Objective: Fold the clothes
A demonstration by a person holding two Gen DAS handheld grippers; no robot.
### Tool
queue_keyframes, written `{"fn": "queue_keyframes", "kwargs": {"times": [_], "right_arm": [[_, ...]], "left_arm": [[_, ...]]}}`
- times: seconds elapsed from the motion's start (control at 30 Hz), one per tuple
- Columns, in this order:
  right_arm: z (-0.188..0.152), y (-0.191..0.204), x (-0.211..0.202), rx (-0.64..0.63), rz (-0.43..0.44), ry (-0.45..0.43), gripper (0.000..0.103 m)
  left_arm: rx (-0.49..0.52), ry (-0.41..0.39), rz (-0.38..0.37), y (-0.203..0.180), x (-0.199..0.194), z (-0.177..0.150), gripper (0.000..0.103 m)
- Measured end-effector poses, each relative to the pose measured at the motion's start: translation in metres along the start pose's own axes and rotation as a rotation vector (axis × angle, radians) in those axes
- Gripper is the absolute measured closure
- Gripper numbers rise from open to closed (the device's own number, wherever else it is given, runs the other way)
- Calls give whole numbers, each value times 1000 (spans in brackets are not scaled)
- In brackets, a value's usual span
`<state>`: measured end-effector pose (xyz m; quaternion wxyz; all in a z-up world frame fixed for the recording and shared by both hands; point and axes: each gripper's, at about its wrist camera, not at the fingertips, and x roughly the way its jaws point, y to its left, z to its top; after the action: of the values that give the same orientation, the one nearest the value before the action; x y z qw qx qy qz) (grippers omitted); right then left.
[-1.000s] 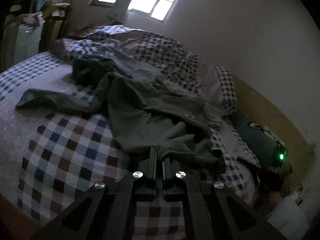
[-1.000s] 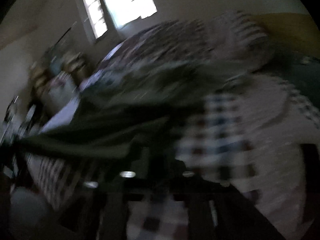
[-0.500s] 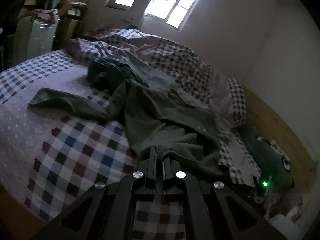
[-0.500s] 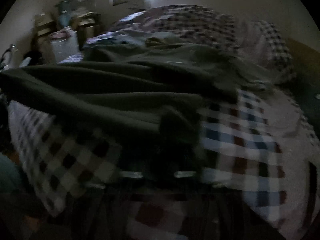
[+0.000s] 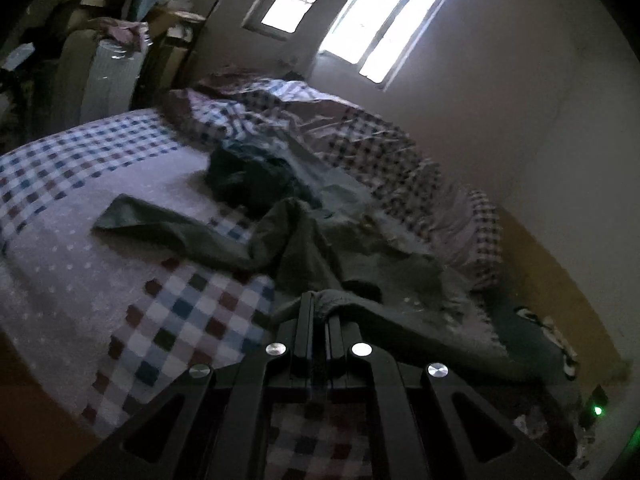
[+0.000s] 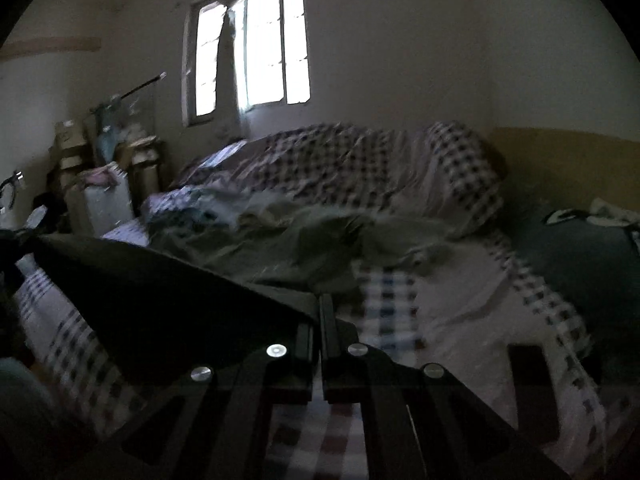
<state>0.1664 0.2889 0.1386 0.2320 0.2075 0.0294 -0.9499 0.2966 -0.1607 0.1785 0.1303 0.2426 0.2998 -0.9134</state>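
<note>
both grippers, left gripper (image 5: 319, 306) and right gripper (image 6: 320, 308), clamped on green garment (image 5: 320, 256) hem, raised over bed (image 5: 132, 280).

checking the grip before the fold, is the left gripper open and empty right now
No, the left gripper is shut on the hem of the green garment.

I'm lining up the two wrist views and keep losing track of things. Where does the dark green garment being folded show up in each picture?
Left wrist view: the dark green garment lies across the middle of the checked bed, its near hem pinched in the left tool.
Right wrist view: the garment runs from the left edge to centre, one edge pulled taut up to the right tool.
Shared landmark: the bright window behind the bed.
</note>
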Motion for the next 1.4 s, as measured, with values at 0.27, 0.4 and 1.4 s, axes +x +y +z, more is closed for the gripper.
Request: {"fn": "queue_keyframes", "kwargs": {"times": [0.27, 0.4, 1.4], "right_arm": [[-20, 3, -39, -21, 112, 29, 102], [-19, 13, -57, -56, 87, -15, 101], [-60, 26, -91, -313, 315, 358, 99]], "left_arm": [[-42, 67, 52, 16, -14, -34, 100], [-44, 52, 39, 26, -29, -48, 100], [-85, 241, 295, 68, -55, -109, 94]]}}
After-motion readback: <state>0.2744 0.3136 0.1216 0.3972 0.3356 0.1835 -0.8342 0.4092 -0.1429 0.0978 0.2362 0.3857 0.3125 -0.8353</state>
